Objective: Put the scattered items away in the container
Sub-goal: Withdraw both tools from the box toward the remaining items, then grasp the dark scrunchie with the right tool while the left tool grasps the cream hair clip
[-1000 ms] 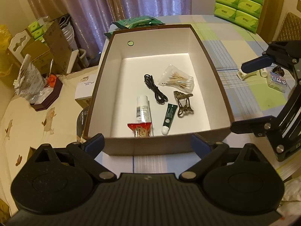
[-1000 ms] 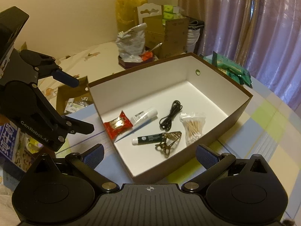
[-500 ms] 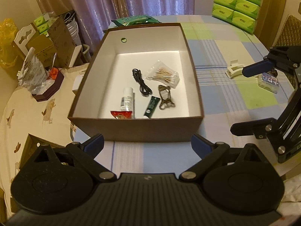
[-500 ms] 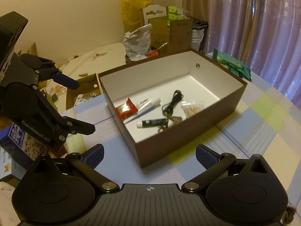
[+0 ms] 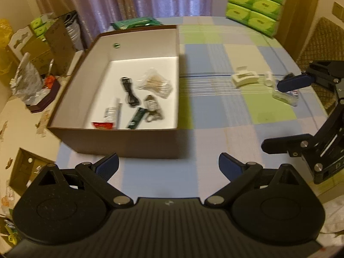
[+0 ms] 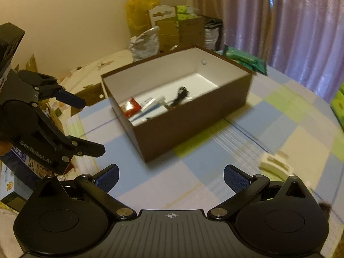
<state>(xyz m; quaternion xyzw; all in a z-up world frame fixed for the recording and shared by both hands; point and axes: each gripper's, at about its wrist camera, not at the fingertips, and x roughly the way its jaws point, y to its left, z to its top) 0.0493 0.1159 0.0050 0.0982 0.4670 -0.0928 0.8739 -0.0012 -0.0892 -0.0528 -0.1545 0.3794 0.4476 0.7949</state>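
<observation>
both claws spread, empty, near box (image 5: pixel 120 144)

"GenRobot.AI" on left gripper (image 6: pixel 89 126)

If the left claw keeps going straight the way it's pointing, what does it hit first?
Most likely the near wall of the brown box, dead ahead between the open left claw fingers. Only bare tablecloth lies before it, though depth is uncertain.
</observation>
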